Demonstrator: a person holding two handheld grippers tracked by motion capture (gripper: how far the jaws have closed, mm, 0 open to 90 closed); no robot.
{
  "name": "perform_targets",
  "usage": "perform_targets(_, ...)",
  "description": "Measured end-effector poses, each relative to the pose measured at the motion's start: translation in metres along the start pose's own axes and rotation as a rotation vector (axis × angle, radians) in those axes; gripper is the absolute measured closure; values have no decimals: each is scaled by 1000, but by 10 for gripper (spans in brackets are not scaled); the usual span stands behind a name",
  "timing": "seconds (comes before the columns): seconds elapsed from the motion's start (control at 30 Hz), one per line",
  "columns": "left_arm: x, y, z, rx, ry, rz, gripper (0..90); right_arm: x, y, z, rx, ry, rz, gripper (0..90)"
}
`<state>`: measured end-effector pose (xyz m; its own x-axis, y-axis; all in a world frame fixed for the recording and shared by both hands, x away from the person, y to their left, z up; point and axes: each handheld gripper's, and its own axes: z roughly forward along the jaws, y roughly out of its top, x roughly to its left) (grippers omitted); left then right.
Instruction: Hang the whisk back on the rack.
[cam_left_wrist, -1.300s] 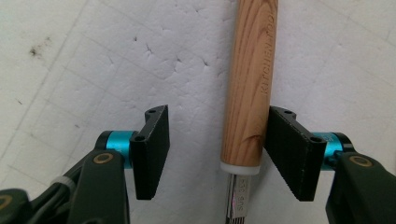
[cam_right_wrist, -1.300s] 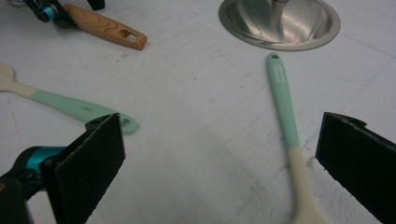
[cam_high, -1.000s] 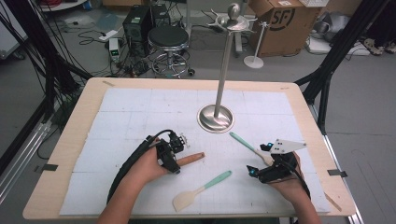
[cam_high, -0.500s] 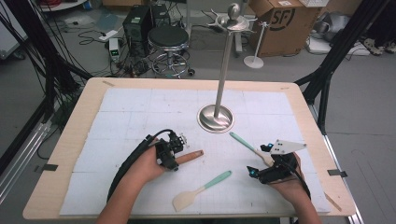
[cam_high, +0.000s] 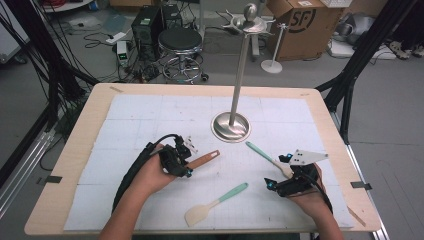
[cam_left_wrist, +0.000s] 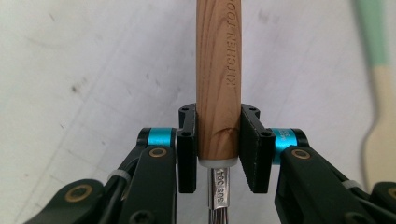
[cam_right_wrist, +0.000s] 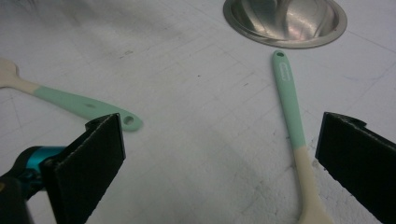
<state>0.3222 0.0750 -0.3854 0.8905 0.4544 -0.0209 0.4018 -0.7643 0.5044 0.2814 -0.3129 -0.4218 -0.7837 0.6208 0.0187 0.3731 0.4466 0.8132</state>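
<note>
Left tool (cam_high: 184, 161) clamped on wooden-handled steel whisk (cam_left_wrist: 218, 88), right tool (cam_right_wrist: 219, 163) spread wide and empty.

Nothing shifted over the last second: whisk low over white-matted worktop (cam_high: 150, 115); mint-handled cream spoon (cam_right_wrist: 294, 126) between right jaws, mint-handled cream spatula (cam_high: 215, 204) nearby, steel hanging stand (cam_high: 231, 126) beyond, unused.

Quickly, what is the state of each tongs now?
Left tongs: closed on the wooden handle.
Right tongs: open, holding nothing.

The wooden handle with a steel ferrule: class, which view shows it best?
Left gripper view: the wooden handle sits close-up between the left gripper, its grain and lettering readable. In the high view it is a small brown stick.
</note>
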Motion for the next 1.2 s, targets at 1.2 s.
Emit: perform_targets(1.2,7,44,-76,-508,-65,-78,708,0,1,0,-13,3,-3,3)
